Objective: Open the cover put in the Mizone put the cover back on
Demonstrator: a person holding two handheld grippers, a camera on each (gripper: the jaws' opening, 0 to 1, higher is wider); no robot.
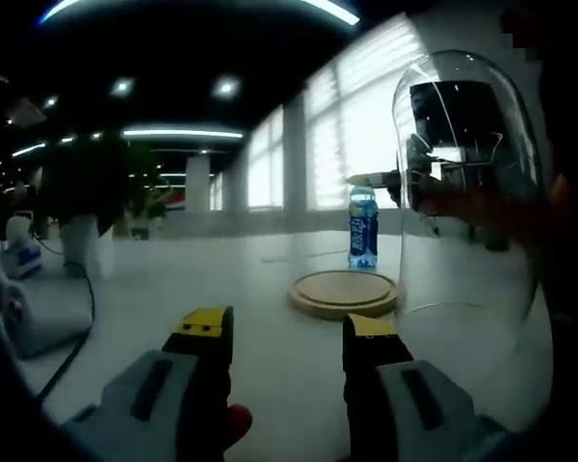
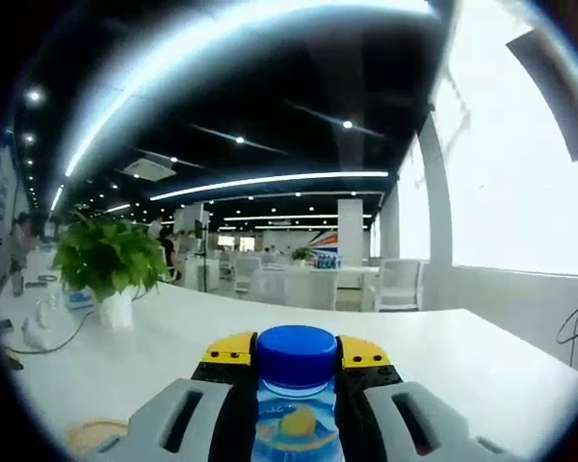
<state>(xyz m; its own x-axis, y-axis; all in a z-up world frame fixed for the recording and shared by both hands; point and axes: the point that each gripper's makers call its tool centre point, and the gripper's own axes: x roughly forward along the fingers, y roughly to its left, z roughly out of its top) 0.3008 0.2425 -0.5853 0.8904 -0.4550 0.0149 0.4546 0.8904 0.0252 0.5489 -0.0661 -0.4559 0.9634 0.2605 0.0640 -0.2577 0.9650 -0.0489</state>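
The Mizone bottle (image 1: 363, 231), clear blue with a blue cap, is upright just beyond the round wooden base (image 1: 345, 292). My right gripper (image 1: 405, 178) reaches in from the right, seen through the glass, and is shut on the bottle's neck. In the right gripper view the blue cap of the bottle (image 2: 297, 358) sits between the yellow tips of the right gripper (image 2: 297, 348), and the wooden base (image 2: 89, 435) lies at lower left. The glass dome cover (image 1: 467, 192) is off the base, to its right. My left gripper (image 1: 287, 327) is open and holds nothing, near side of the base.
A potted plant (image 1: 87, 192) (image 2: 111, 260) stands on the white table (image 1: 222, 279) at the left. A dark cable (image 1: 77, 337) and white devices (image 1: 39, 313) lie at the left edge. Office desks and chairs (image 2: 299, 284) are far behind.
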